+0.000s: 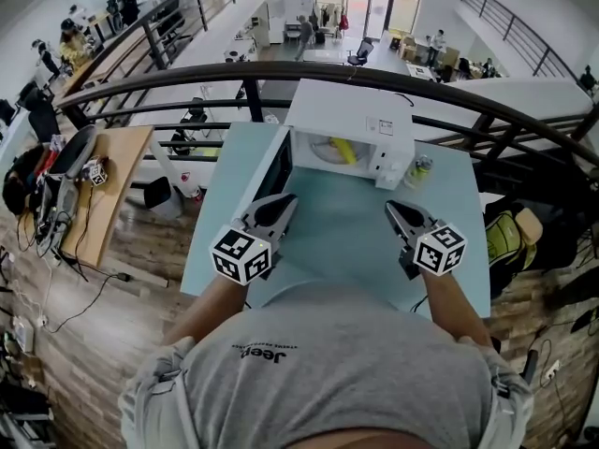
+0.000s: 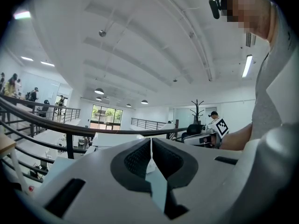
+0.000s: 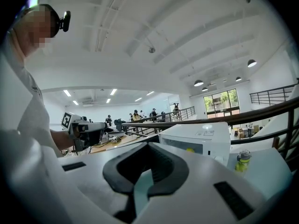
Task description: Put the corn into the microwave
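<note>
Corn (image 1: 343, 150) in microwave (image 1: 372, 120); grippers (image 1: 288, 201) (image 1: 393, 208) closed, empty

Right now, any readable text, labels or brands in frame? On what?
"Jeep": on the person's grey shirt, upside down in the head view; the small line beside it is unreadable.
Sticker on the microwave top: too small to read.
Bottle label: blurred.

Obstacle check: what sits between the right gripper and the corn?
Only bare table from the right gripper to the open microwave holding the corn, in the head view; the bottle stands aside.
</note>
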### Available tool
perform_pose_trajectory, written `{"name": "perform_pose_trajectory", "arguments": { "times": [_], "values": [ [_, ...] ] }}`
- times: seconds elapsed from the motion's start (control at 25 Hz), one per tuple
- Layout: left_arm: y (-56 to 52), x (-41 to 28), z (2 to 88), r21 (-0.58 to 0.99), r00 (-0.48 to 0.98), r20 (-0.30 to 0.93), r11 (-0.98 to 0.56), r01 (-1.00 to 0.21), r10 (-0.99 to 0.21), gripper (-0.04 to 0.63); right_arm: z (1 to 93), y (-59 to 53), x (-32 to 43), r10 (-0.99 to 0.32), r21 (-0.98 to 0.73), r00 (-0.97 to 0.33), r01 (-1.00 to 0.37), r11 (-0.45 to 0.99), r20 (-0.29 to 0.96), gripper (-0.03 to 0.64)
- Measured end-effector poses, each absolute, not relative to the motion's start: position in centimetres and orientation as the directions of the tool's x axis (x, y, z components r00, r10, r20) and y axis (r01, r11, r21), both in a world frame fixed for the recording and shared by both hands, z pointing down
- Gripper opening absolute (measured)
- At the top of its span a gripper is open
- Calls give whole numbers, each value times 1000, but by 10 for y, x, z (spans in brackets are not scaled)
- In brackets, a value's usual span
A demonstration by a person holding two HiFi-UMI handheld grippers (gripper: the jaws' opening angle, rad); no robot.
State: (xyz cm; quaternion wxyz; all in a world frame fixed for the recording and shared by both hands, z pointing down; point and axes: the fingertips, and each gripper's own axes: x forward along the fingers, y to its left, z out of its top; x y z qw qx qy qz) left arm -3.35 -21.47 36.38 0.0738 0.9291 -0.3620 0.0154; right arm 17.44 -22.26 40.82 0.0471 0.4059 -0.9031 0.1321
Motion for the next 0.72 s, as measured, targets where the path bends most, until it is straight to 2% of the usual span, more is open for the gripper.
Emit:
{"name": "perform_pose_trajectory", "arguments": {
  "times": [0.72],
  "values": [
    [-217,-32,363,126,745,92,-734,-667,-661,29,413,-226,178,-738,-178,-641,-767,616,211,17]
  ]
}}
